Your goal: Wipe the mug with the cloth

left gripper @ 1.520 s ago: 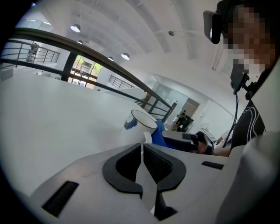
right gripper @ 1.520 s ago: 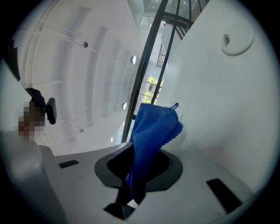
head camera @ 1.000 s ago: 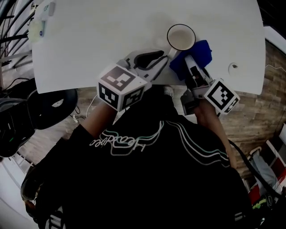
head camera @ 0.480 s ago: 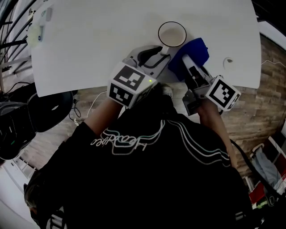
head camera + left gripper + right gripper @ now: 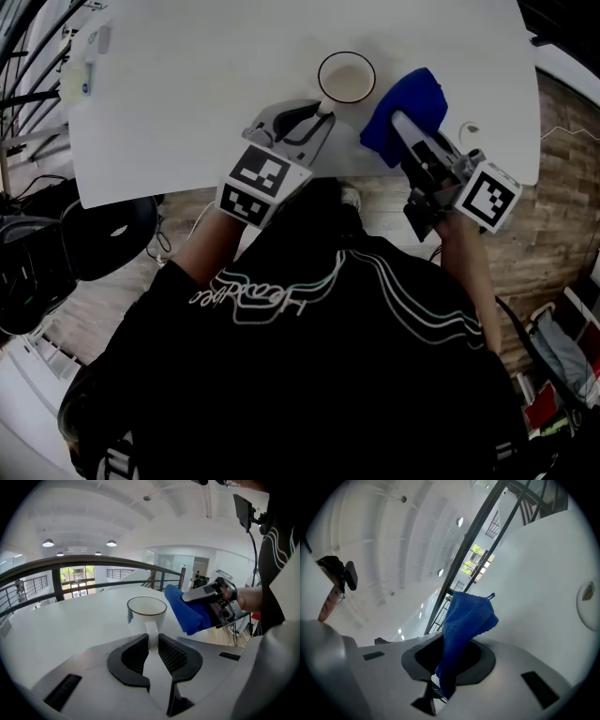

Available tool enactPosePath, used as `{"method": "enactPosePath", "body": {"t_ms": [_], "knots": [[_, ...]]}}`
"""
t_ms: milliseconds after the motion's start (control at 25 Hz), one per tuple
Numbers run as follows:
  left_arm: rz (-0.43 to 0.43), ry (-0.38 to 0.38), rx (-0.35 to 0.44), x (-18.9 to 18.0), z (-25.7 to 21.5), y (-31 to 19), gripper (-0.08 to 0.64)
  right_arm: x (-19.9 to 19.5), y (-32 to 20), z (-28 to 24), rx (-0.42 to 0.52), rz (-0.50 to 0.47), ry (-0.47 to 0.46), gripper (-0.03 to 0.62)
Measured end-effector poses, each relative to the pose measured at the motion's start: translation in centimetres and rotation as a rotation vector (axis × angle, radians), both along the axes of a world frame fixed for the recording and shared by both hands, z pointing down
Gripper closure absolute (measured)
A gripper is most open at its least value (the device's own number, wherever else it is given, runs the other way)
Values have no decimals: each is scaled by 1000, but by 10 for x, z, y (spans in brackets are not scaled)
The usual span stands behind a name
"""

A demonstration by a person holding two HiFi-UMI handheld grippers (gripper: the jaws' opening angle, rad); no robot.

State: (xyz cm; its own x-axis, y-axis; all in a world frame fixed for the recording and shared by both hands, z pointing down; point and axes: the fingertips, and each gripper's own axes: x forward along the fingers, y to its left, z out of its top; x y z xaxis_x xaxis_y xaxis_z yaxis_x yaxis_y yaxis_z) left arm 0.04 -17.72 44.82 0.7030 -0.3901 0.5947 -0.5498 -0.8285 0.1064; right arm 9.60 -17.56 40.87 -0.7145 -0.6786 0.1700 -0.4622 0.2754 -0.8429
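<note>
Nearest: L gripper point(image 5: 151, 641) has the handle point(image 5: 151, 632) between its jaws, which are closing, and the pads look to touch both its sides. Let them seat fully before any rubbing, else the mug point(image 5: 146, 609) will prob. swivel.

Mug stands upright on the white table point(image 5: 187, 94) near the front edge, mouth up, just ahead of the L jaws; best kept pinned down, not lifted.

Beyond and to its right: R gripper point(image 5: 401, 127) is clamped on the blue cloth point(image 5: 464, 630), with a loose fold sticking out past the tips, off the table and close beside the mug but apart from it.

Next, I'd judge: bring the fold, not the bare jaws, onto the wall and rim; press toward the handle side so the L grip takes the push; short strokes; watch the table edge.
</note>
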Motion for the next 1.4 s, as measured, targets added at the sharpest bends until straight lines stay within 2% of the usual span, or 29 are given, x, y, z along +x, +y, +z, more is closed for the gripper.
{"method": "enactPosePath", "body": {"t_ms": [160, 280, 400, 800, 1160, 1400], "knots": [[4, -45, 44, -5, -1, -7, 491, 4, -9, -7, 35, -8, -10, 541], [-2, -76, 70, -4, -4, -10, 491, 7, -13, -14, 49, -6, -58, 541], [39, -135, 125, -4, -6, -8, 491, 4, -14, -18, 57, -20, -78, 541], [78, -142, 160, 3, -2, 7, 489, 13, -9, -3, 41, -16, -57, 541], [107, -137, 160, 9, -4, 15, 489, 13, -8, 14, 24, -70, 141, 541], [96, -124, 152, 7, -3, 11, 489, 10, -10, 41, -75, -127, 298, 541]]}}
